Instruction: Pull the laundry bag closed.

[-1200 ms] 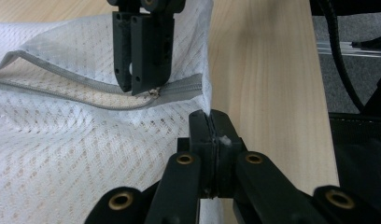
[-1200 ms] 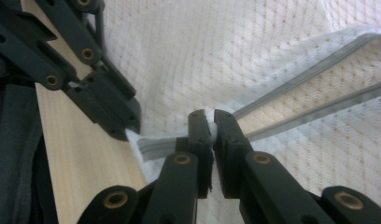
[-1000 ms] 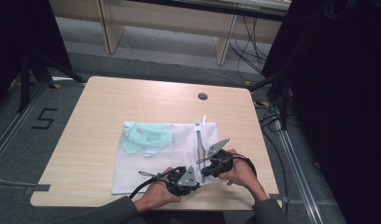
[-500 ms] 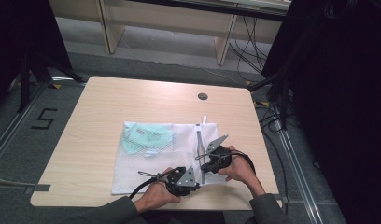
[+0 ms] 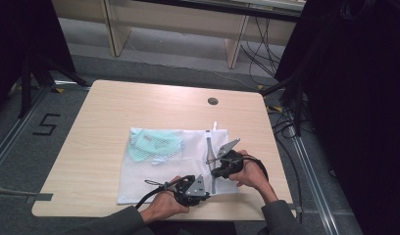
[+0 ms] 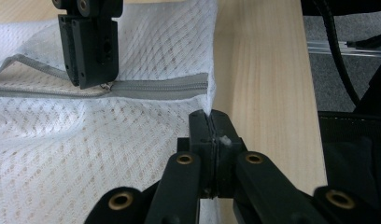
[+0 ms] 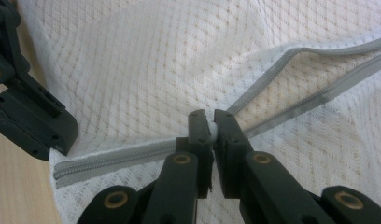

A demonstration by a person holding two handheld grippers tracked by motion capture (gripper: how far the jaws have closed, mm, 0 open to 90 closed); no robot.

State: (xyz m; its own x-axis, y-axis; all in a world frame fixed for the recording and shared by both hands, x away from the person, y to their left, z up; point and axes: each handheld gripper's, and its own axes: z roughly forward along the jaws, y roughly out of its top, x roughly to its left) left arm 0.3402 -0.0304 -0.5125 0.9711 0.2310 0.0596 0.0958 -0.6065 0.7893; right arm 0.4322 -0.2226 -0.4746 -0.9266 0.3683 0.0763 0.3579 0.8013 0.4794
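On the wooden table (image 5: 100, 122) a white mesh bag (image 5: 159, 171) holding green cloth (image 5: 151, 144) is pinned at its corner by the clenched left gripper (image 6: 211, 122), while its zipper pull (image 7: 210, 125) is pinched by the right gripper (image 7: 208, 122), the zipper (image 7: 291, 79) judged mostly unclosed.

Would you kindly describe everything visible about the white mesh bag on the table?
The white mesh bag lies flat on the light wooden table, a pale green item showing through the netting. A grey zipper along its right edge is partly open. The left tool pinches its near corner; the right tool is shut at the zipper slider.
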